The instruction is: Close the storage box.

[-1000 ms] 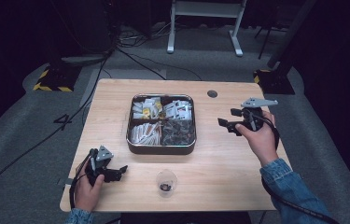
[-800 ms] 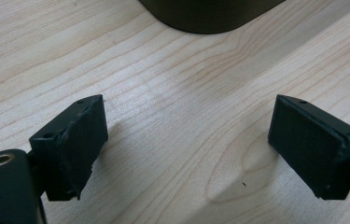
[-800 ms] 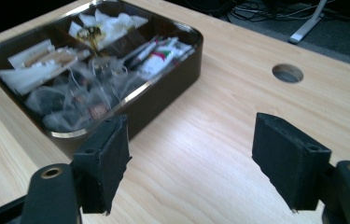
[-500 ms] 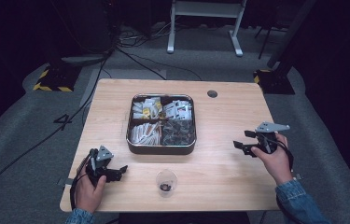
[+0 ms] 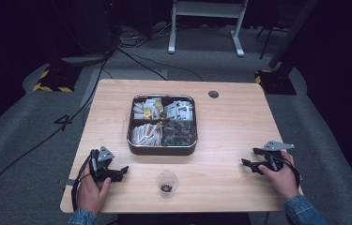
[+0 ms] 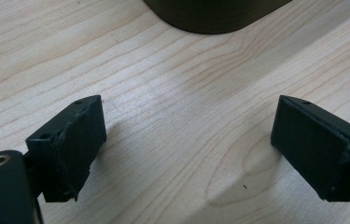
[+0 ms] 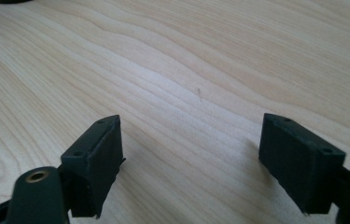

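Wooden tabletop (image 5: 230, 136): both tongs wide open w/ nothing held, right tongs (image 5: 252, 159) jaws just opening; small cup (image 5: 167, 182) sits btwn them, nearer left tongs (image 5: 121, 171), tray (image 5: 162, 149) beyond.

Bare bench (image 5: 230, 140) lies wide between the tin (image 5: 162, 125) and the right gripper (image 5: 252, 158). Between the two grippers only the cup (image 5: 167, 183) stands, near the front edge; the left gripper (image 5: 123, 171) has open wood up to the tin.
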Motion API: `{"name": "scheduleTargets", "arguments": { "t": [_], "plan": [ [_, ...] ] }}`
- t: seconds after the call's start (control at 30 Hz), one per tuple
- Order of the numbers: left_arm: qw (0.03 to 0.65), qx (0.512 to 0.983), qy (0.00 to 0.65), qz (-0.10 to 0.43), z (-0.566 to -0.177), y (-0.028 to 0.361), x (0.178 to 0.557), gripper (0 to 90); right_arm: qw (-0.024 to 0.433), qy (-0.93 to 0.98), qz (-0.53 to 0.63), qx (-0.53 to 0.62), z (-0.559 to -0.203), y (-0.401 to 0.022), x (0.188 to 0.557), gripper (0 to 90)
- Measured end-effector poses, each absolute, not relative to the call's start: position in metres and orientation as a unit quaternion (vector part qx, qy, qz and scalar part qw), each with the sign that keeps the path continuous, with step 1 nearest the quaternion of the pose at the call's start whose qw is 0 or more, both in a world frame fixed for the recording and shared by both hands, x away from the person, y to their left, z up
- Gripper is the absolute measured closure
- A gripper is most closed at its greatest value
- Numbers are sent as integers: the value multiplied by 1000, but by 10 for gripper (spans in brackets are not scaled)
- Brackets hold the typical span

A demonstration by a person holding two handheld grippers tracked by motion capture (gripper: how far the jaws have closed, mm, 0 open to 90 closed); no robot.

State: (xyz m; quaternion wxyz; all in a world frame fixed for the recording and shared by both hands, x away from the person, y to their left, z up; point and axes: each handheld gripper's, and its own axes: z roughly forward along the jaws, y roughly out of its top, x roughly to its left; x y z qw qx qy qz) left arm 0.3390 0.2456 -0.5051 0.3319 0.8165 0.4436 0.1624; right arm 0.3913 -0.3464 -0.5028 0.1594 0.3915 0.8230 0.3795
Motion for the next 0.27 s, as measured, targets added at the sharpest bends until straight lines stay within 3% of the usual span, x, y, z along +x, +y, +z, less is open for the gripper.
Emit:
{"name": "scheduleTargets", "arguments": {
  "t": [0.27],
  "plan": [
    [328, 817, 446, 162, -505, 245, 341, 73, 178, 825, 365, 393, -503, -340, 390, 199]
  ]
}}
